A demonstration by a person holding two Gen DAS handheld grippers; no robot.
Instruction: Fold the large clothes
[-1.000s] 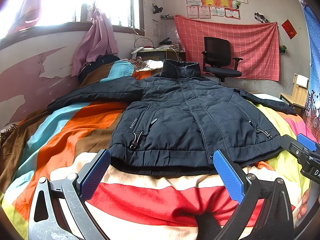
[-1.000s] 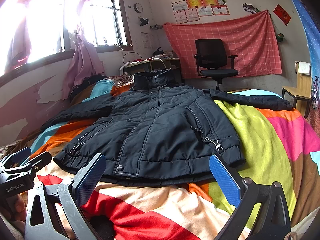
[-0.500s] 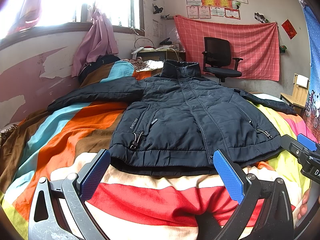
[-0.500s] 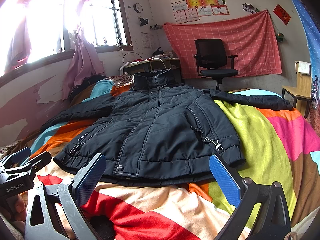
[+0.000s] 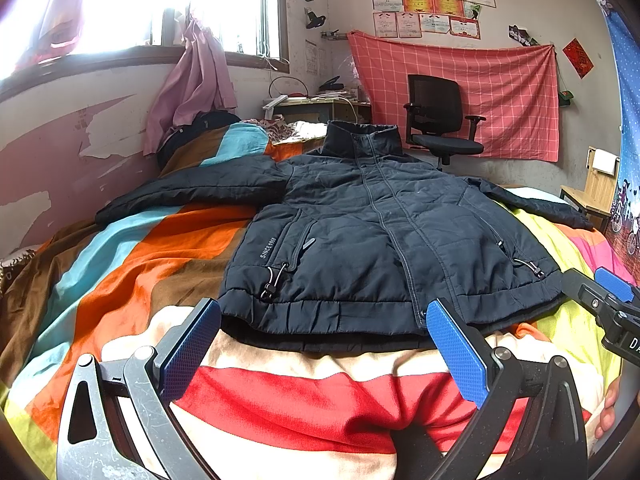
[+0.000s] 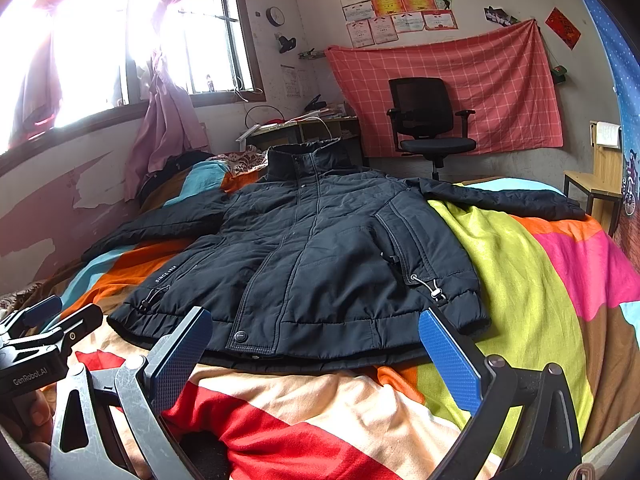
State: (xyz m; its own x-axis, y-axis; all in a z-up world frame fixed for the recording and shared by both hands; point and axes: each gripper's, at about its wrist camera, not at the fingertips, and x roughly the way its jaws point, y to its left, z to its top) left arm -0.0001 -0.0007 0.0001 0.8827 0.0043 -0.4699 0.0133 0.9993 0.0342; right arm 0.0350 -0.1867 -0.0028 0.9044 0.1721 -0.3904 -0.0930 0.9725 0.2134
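Both grippers, left gripper (image 5: 324,344) and right gripper (image 6: 316,344), hover with jaws spread before the zipped navy padded jacket (image 5: 380,236) lying flat on the striped blanket (image 5: 132,264).

dark jacket (image 6: 320,256) flat on striped blanket (image 6: 520,280)

Both cams sitting low over the near end of the bed (image 5: 120,272), looking fwd along their own fingers toward the far wall w/ the red cloth (image 5: 460,92) and the office chair (image 5: 436,120).

Left wrist cam: looking out between the left gripper (image 5: 324,352) pads, facing the jacket (image 5: 380,240) hem head-on, close. Right gripper (image 5: 612,304) poking in at its right edge.

Right wrist cam: sitting further right, looking out between the right gripper (image 6: 316,356) pads, seeing the jacket (image 6: 320,260) slightly from the right. Left gripper (image 6: 40,336) showing at its left edge.

Shared: jacket, bed, window (image 6: 120,40), chair (image 6: 428,120), cloth (image 6: 460,92).
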